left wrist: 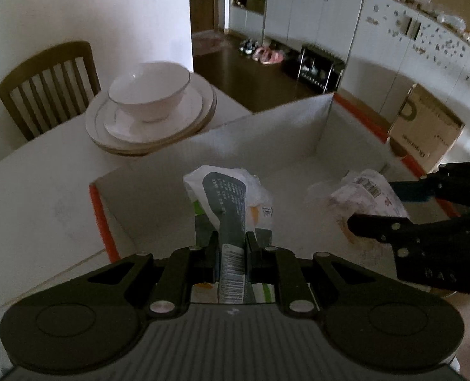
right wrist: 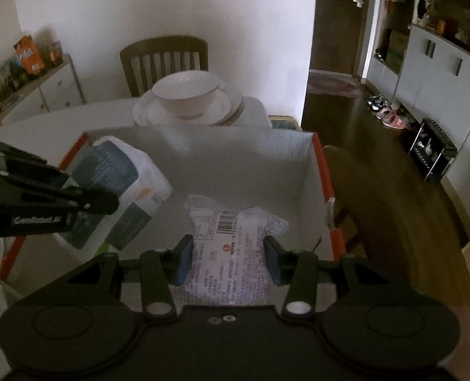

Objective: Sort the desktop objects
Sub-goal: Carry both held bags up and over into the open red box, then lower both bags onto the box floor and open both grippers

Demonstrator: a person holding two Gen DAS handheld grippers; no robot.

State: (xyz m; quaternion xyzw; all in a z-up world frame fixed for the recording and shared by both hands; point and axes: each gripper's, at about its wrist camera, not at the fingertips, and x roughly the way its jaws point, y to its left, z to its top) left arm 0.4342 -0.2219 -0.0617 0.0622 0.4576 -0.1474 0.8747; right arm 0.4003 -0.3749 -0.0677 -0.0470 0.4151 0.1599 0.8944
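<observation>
My left gripper (left wrist: 231,247) is shut on a white and grey-blue snack packet (left wrist: 228,203) and holds it over the open white cardboard box with orange edges (left wrist: 266,133). My right gripper (right wrist: 228,255) is shut on a pink-white snack packet with a barcode (right wrist: 231,244), also held over the box (right wrist: 235,146). In the left wrist view the right gripper (left wrist: 425,219) and its packet (left wrist: 365,193) show at the right. In the right wrist view the left gripper (right wrist: 44,203) and its packet (right wrist: 123,174) show at the left.
A white bowl (left wrist: 149,92) sits on stacked plates (left wrist: 152,127) on the white table beyond the box. A wooden chair (left wrist: 47,82) stands behind the table. Another chair (right wrist: 361,190) is right of the box. A brown carton (left wrist: 425,130) is on the floor.
</observation>
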